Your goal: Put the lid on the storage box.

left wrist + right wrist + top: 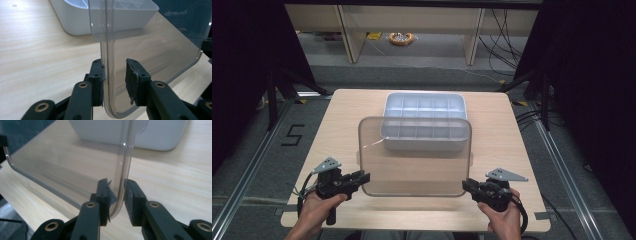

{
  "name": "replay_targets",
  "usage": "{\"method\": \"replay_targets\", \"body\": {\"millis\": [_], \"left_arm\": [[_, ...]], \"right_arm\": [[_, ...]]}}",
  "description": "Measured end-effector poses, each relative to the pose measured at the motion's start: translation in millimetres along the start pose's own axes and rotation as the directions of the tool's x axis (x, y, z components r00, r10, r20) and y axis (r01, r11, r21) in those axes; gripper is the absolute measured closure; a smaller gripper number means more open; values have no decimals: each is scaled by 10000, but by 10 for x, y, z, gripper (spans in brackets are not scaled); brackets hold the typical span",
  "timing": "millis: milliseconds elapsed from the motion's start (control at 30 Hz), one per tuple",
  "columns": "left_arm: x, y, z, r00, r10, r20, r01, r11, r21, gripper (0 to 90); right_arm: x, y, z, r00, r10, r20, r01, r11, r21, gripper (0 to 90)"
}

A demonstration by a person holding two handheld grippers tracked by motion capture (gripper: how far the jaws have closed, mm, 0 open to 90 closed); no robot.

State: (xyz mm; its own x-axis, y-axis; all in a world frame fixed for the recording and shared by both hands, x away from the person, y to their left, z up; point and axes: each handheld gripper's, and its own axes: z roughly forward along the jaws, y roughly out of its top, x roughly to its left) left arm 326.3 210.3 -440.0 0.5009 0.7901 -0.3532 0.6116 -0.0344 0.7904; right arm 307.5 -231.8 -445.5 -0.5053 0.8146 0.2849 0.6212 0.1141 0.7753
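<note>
The left gripper (364, 176) is sitting at the near left of the table (512, 145), and its jaws are clamping the near-left corner of the clear lid (414, 160). In the left gripper view the lid (150, 50) is passing between the two pads – the left pad is pressing on the rim, while a gap is showing betw. the sheet and the right pad.

The lid is hanging over the middle of the table, w/ its far edge overlapping the near side of the grey tray (424, 107). The tray, divided in compartments, is resting at the far centre.

The right gripper (467, 185) is sitting at the near right – its jaws are closing on the near-right corner of the lid (62, 162), both pads just at the curved rim. A hand is gripping each tool from the near edge.
</note>
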Motion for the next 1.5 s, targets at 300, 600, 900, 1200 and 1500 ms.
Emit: {"method": "replay_targets", "body": {"millis": [300,600,900,1200,1500], "left_arm": [[16,333,180,9999,-76,-103,73,9996,-272,659],[55,700,387,9990,-25,-452,13,9996,-271,646],[169,966,598,9974,-269,-673,256,9995,-205,634],[274,1203,780,9946,-607,-837,592,9980,-199,632],[371,1363,1008,9910,-888,-1006,890,9960,-20,622]], "right_arm": [[-186,346,42,9992,348,194,-337,9980,-531,749],[-318,683,154,9979,311,559,-285,9985,-459,741],[-457,945,319,9948,458,907,-427,9984,-358,736],[-591,1213,477,9891,1161,907,-1128,9928,-406,728],[-755,1316,613,9893,1072,990,-1031,9936,-458,724]]}}
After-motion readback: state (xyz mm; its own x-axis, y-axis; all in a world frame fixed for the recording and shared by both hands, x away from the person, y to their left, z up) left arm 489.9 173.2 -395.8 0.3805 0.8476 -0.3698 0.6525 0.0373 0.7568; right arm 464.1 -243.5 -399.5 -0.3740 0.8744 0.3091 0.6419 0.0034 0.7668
